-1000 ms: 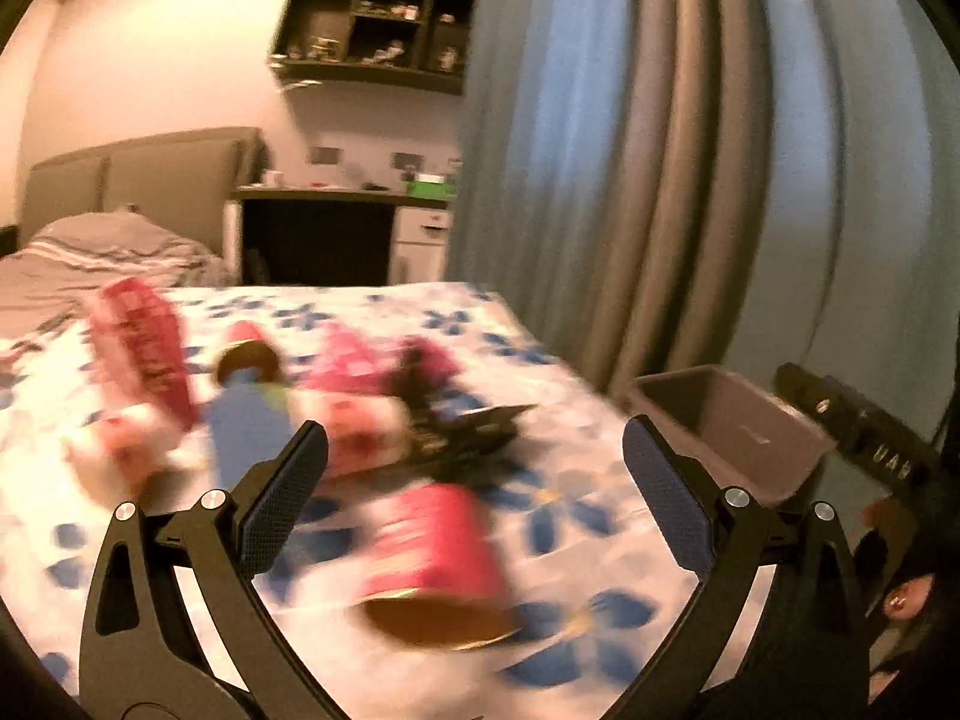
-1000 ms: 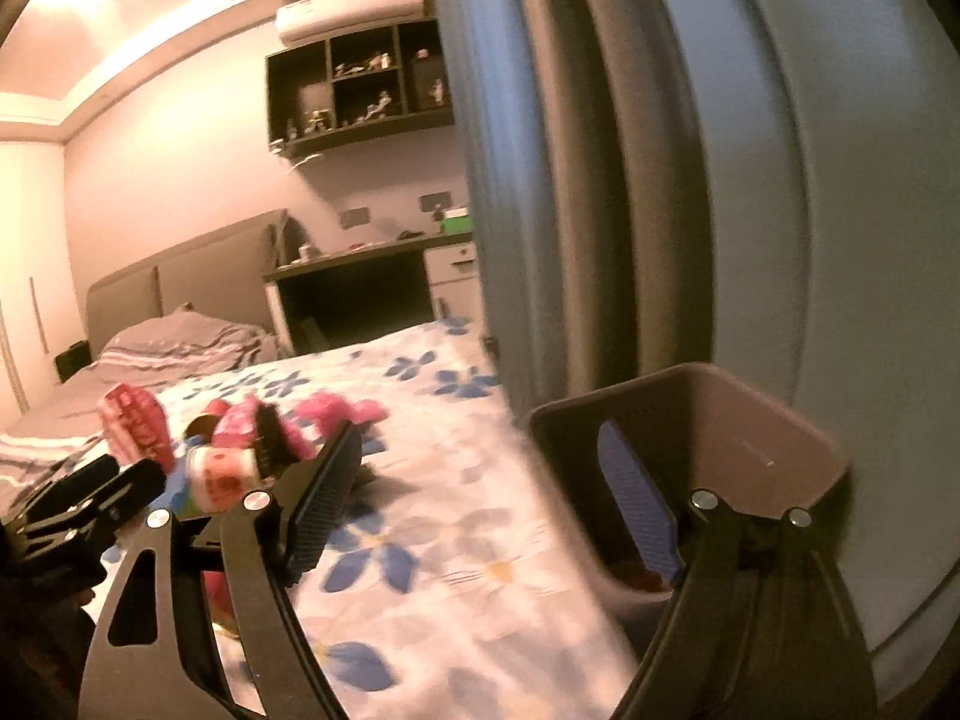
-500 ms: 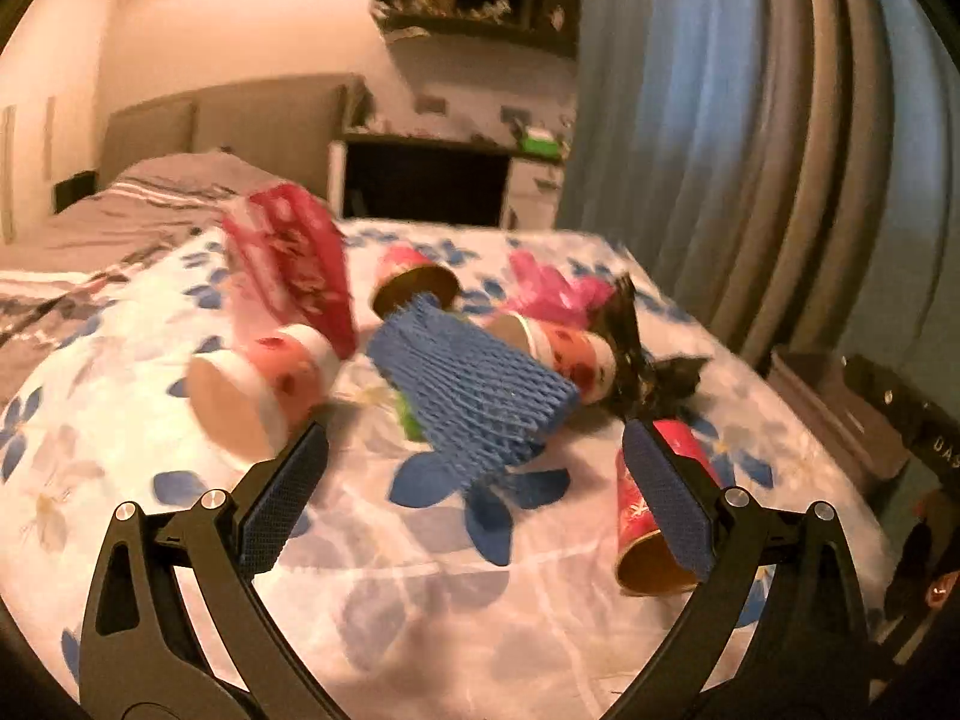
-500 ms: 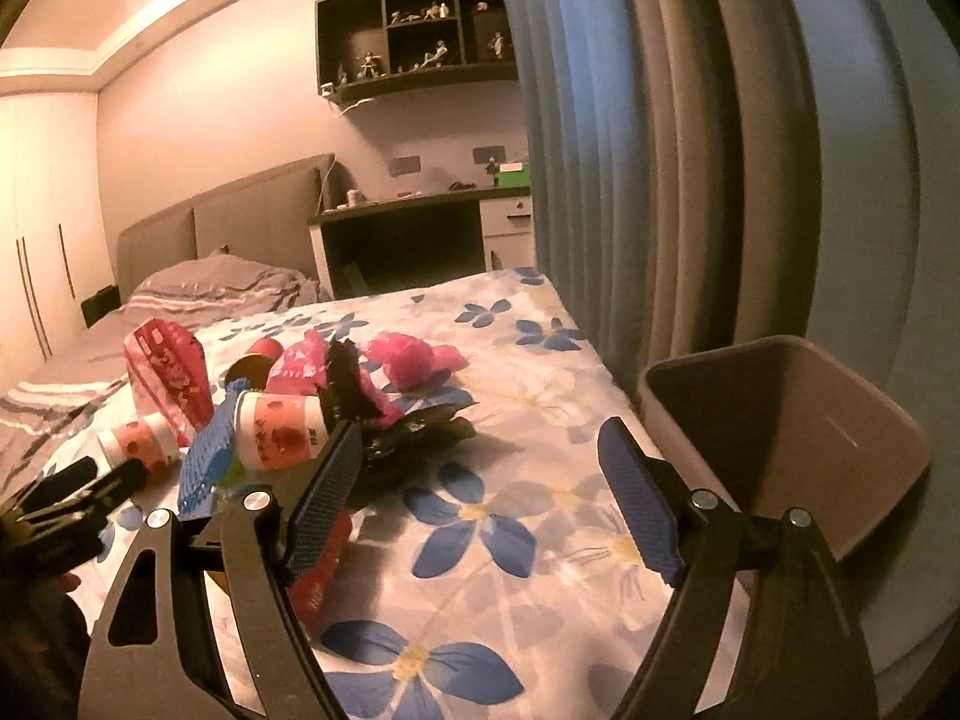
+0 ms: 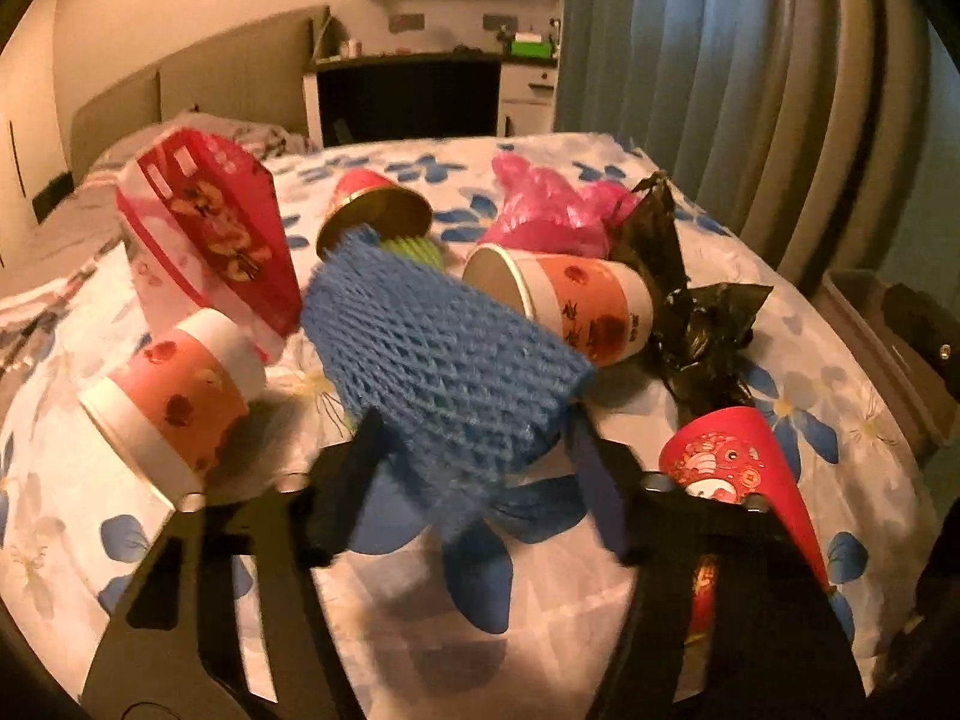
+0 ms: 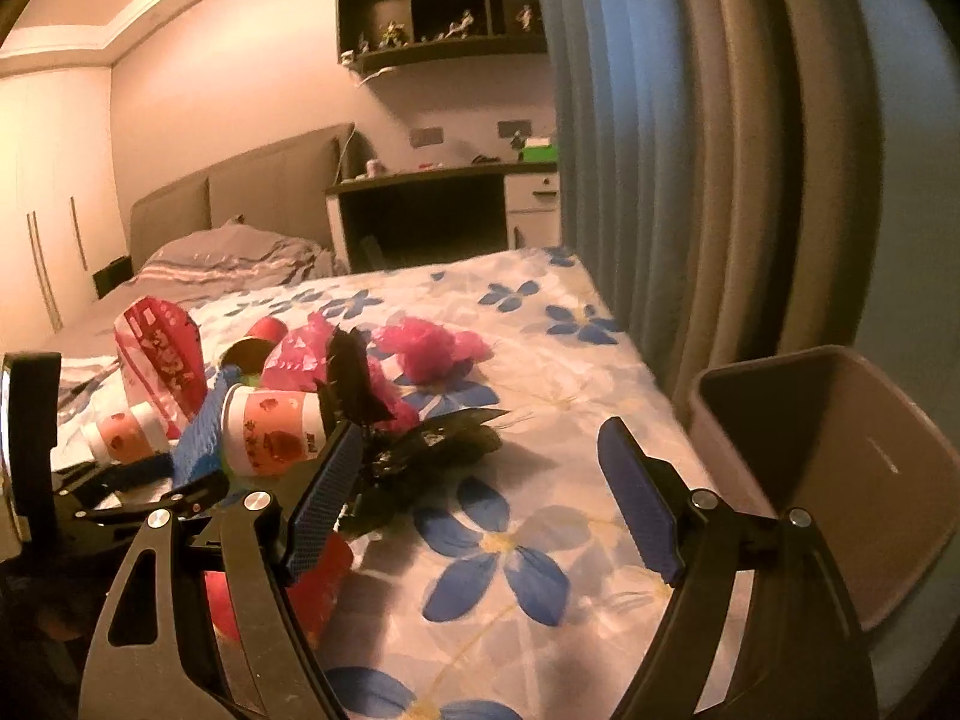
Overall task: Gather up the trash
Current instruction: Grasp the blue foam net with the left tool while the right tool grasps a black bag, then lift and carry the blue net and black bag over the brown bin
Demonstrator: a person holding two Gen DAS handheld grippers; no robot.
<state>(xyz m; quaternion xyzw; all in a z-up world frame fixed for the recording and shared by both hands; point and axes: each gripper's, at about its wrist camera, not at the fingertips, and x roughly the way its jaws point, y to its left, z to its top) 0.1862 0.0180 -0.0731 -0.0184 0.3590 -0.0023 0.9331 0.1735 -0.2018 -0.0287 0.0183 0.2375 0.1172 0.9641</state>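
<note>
Your bed (image 6: 540,540) carries the whole pile near its foot, and the brown trash bin (image 6: 840,450) stands off its right edge, beside the curtain; a toss from here can fall short onto the floor, so carry each piece over the rim.

Your left gripper (image 5: 474,468) has just been closing around the near end of the blue foam net sleeve (image 5: 432,348), which lies in the middle of the pile, resting against the toppled paper cup (image 5: 570,300). The jaws sit about half shut with the sleeve between them; blur hides whether the pads press on it yet. That foam is soft and springy, so I judge a shallow pinch may slip off as you lift, and dragging it could roll the cup toward the bed's right edge.

Your right gripper (image 6: 480,498) stands wide open and empty, just over the black plastic bag (image 6: 432,444). The red paper cone (image 5: 738,468) lies close under your left jaw; a careless sweep may knock it off the foot edge.
</note>
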